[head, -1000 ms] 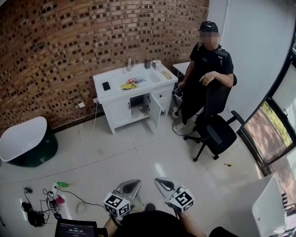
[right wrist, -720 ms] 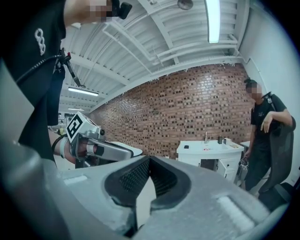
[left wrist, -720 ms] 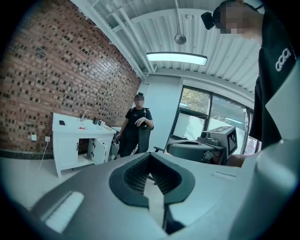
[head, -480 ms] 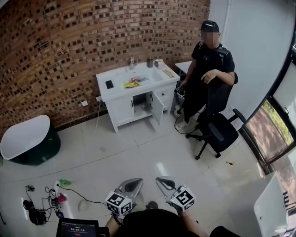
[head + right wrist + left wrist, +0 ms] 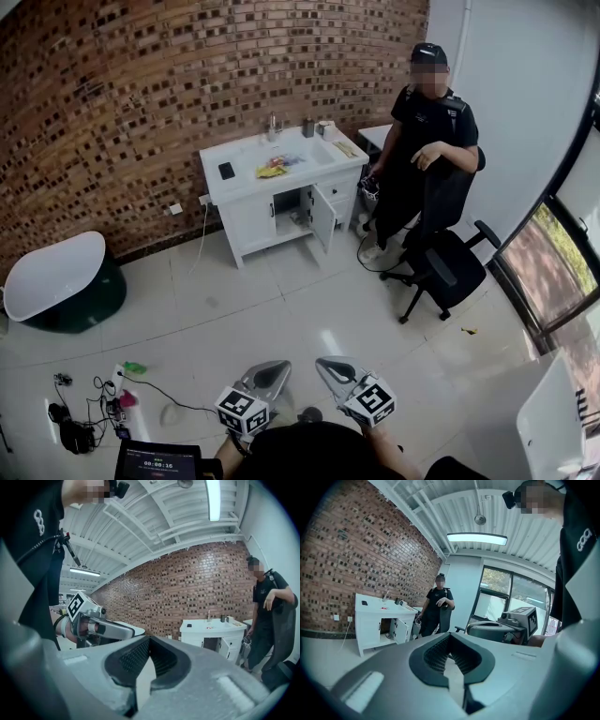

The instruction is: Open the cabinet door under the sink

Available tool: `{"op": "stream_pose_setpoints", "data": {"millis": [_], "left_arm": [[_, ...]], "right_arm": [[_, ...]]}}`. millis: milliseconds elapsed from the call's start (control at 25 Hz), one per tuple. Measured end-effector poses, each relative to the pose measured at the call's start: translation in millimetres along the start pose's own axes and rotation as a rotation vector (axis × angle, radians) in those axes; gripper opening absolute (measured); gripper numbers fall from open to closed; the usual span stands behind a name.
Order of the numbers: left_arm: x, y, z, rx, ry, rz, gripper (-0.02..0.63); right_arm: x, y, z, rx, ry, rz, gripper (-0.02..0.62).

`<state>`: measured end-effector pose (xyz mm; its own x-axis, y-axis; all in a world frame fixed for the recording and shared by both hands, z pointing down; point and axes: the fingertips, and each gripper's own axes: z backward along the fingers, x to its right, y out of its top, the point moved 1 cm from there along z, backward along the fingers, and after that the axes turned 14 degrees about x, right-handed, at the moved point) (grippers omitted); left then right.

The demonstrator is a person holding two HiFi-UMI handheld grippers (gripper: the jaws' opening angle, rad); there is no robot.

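Observation:
The white sink cabinet (image 5: 251,223) stands against the brick wall, far across the floor from me. Its right-hand door (image 5: 323,217) hangs swung open, showing the dark inside. The cabinet also shows small in the left gripper view (image 5: 370,623) and the right gripper view (image 5: 213,637). My left gripper (image 5: 267,375) and right gripper (image 5: 333,372) are held close to my body, side by side, both shut and empty. Each one's jaws meet at the tips: left gripper (image 5: 451,644), right gripper (image 5: 149,643).
A person in black (image 5: 422,141) stands right of the cabinet, leaning on a black office chair (image 5: 445,253). A white and green tub (image 5: 61,281) sits at the left. Cables and bottles (image 5: 103,398) lie on the floor near me. A window (image 5: 553,253) fills the right side.
The head view has shifted slightly, so the cabinet sits a little further right in frame. Both grippers stay shut by my body. The cabinet door was open throughout.

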<state>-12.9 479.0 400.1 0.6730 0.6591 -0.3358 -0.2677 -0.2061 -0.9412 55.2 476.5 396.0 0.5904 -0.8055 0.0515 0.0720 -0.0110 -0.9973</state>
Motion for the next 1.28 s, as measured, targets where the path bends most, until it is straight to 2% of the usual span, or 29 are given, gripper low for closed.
{"op": "stream_pose_setpoints", "data": {"millis": [1280], "left_arm": [[8.2, -5.7, -0.8, -0.021, 0.004, 0.009, 0.015]], "right_arm": [[6.1, -6.6, 8.2, -0.038, -0.015, -0.022, -0.008]]}}
